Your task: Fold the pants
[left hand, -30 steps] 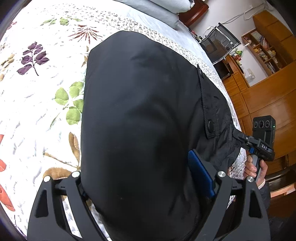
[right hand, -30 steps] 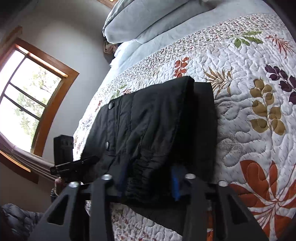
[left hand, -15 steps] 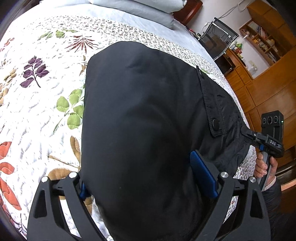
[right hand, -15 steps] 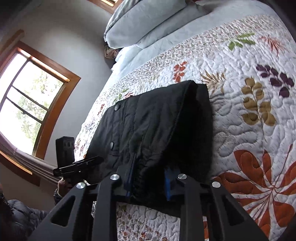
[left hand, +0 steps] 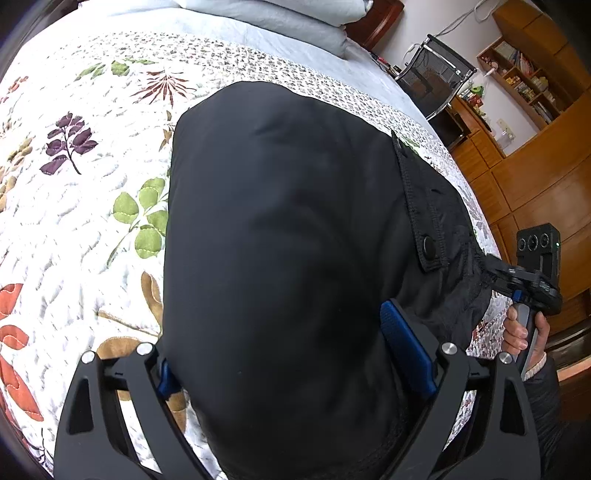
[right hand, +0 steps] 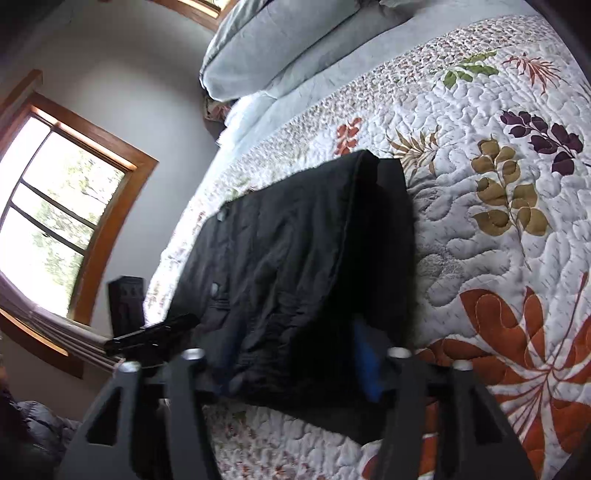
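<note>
- No brand, label or readable writing shows on the pants (left hand: 288, 258); the small print on the right gripper's body, seen from the left wrist view, is too small to read.
- The pants are black and lie folded on the quilt (left hand: 74, 229) of a bed, near its front edge.
- In the left wrist view the long axis of the bundle runs from the camera away toward the pillows (left hand: 295, 18), and the far end is a smooth rounded fold.
- On the right side of this view there is a flap with a snap button (left hand: 429, 244), and the gathered waistband hangs toward the bed edge.
- In the right wrist view the pants (right hand: 303, 266) show two layers: the upper one is thicker, and the lower one sticks out a little on the right side.
- Two snaps (right hand: 221, 215) stand in a line along the left part in this view.
- The left gripper (left hand: 291, 373) has its blue pads (left hand: 404, 347) wide apart, one at each side of the near end of the pants; it is spread, and I cannot tell if it presses the cloth.
- The right gripper (right hand: 295, 369) also stands spread at the near edge of the pants, with cloth between its fingers; the view is blurred here.
- The right gripper (left hand: 524, 284) appears in the left wrist view at the waistband corner, held by a hand (left hand: 521, 332).
- A window (right hand: 55, 229) is at the left of the right wrist view, and wooden cabinets (left hand: 535, 177) stand behind the bed in the other.
</note>
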Demonstrator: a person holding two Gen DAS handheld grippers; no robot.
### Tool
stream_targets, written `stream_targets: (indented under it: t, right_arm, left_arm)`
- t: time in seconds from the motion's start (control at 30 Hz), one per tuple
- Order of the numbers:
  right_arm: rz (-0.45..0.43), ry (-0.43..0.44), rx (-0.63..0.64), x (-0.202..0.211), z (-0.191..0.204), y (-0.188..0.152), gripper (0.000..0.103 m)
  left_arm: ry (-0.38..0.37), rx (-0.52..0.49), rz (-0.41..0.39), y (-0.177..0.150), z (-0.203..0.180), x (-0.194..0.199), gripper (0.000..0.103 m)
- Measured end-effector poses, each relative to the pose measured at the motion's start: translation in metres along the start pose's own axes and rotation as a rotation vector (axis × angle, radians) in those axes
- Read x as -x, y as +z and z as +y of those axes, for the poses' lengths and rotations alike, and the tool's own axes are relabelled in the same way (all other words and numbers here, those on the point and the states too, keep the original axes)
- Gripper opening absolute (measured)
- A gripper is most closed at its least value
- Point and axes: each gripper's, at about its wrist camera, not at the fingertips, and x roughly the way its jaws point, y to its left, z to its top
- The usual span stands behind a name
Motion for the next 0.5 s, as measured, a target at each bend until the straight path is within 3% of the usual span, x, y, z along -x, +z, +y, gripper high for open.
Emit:
stream_targets:
  t: [0.3, 0.5]
  right_arm:
    - [-0.018, -0.019, -0.069, 0.019, -0.014, -0.012, 0.077]
    - [0.008, -0.04, -0.084, 0.007, -0.017, -0.02, 0.078]
  left_arm:
    - [0.039, 0.044, -0.017, -0.003, 0.022, 0.027, 0.097]
    - [0.072, 0.099, -0.047, -0.019, 0.037, 0.051, 0.098]
